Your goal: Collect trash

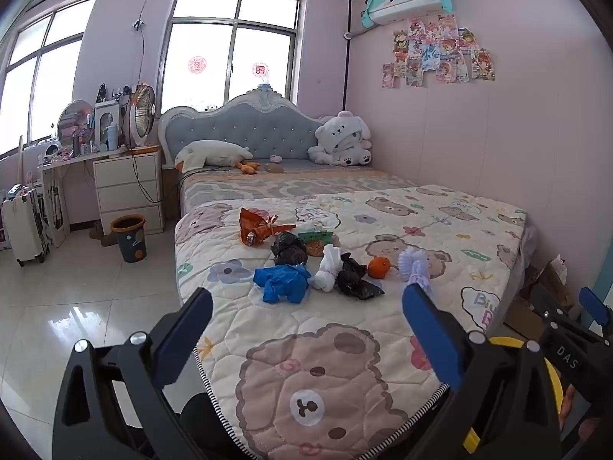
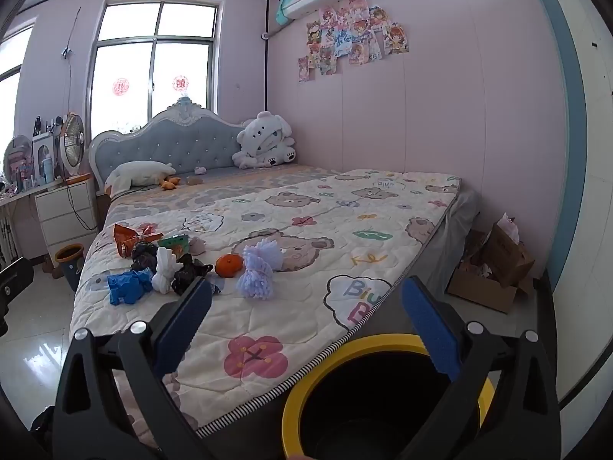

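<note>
Both the left gripper and right gripper gape empty before the bed's trash pile, including what seems a tangerine.

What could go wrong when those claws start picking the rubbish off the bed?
The round orange fruit could roll across the bear-print quilt if nudged. The crumpled black plastic bag touches the white wad, so a wide-open left claw might grab both.

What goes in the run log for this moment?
stage: approach | left gripper: open, empty | right gripper: open, empty | trash pile: untouched on quilt
</note>
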